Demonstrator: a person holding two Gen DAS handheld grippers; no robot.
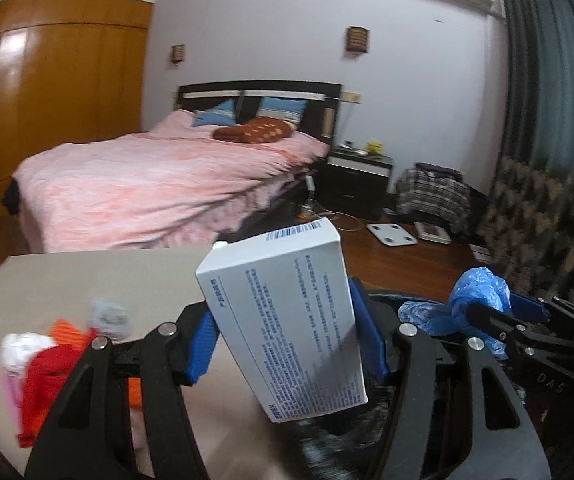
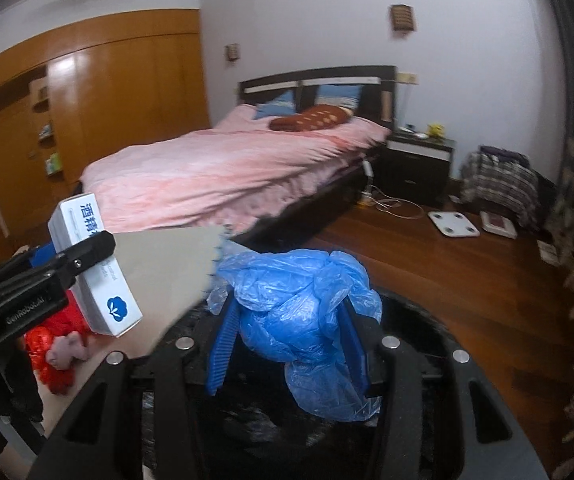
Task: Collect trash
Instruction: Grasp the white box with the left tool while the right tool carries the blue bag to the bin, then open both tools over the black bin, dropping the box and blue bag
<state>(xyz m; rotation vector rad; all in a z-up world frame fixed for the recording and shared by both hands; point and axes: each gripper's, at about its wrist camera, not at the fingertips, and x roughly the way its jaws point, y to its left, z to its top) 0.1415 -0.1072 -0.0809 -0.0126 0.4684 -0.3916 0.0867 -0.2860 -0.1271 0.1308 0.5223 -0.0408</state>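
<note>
Left hand-held gripper (image 1: pixel 287 344) pinches box (image 1: pixel 287 320), right (image 2: pixel 291 344) pinches bag (image 2: pixel 299 312) over bin (image 2: pixel 427 320); scraps (image 1: pixel 47 360) remain on worktop (image 1: pixel 67 280).

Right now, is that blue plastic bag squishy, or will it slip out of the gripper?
Probably squishy: the blue plastic bag is crumpled and bulges around the right gripper, whose fingers press into it. It looks thin and see-through, so likely very light. The loose end hanging below the fingers suggests it is floppy, and might slide if the grip loosens.
</note>
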